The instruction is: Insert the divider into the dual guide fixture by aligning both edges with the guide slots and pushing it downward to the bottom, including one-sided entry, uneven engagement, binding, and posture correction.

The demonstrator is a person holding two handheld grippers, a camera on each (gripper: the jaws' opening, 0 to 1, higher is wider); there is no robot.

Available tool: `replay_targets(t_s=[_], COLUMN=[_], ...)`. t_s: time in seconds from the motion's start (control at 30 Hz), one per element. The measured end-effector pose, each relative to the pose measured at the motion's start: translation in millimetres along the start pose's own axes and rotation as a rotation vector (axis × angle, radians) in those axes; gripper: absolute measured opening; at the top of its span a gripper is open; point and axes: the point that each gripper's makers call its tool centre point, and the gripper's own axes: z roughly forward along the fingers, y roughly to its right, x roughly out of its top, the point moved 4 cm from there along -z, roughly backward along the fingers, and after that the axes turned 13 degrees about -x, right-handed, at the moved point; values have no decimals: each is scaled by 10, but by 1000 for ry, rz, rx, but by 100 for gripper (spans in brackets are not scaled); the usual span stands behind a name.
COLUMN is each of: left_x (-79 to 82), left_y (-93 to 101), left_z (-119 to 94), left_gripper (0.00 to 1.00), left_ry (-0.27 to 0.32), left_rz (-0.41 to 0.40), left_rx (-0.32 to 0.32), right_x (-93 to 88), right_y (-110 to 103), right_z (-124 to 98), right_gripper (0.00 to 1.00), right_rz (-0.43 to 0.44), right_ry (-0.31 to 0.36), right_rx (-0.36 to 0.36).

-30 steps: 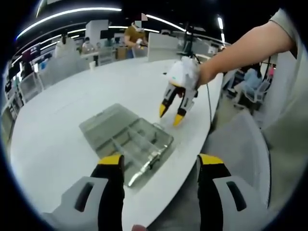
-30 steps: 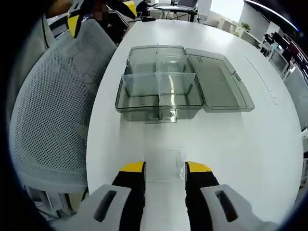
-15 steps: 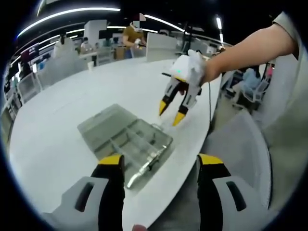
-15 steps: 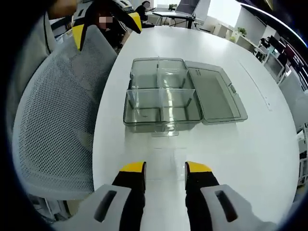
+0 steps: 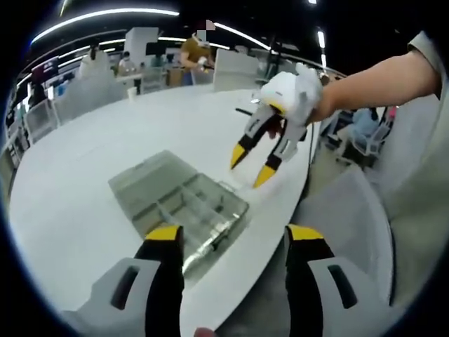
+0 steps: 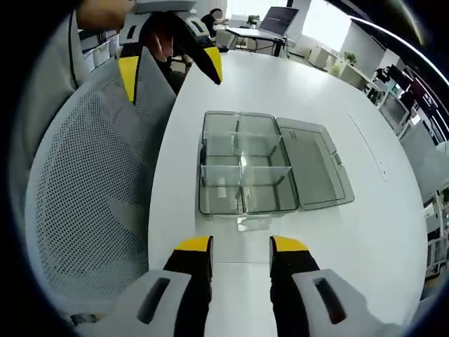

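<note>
Both grippers hover above the table (image 6: 393, 232) with fingers spread wide, holding nothing. The left gripper (image 5: 235, 242) sits over the clear box (image 6: 245, 172); the right gripper (image 5: 254, 165) hangs beside it. Dividers stand inside the box already, though whether they are fully seated is hard to judge. The open lid (image 6: 319, 168) lies alongside, and a mesh chair (image 6: 91, 189) crowds the table edge.

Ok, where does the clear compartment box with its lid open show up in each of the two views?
Left gripper view: the compartment box lies lower centre, just above the left gripper's fingers.
Right gripper view: the box sits centre, lid flat open to its right.
Shared landmark: the white table under it.
</note>
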Motion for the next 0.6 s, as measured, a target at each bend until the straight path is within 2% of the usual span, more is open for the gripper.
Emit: replay_targets(t_s=[0.6], left_x=[143], left_y=[3], left_z=[10], left_gripper=[49], left_ry=[70], left_rz=[-54], left_rx=[-45], right_x=[500], right_y=[-83], right_z=[-213], right_gripper=[27], right_rz=[-64], right_ry=[52], right_rx=[-58])
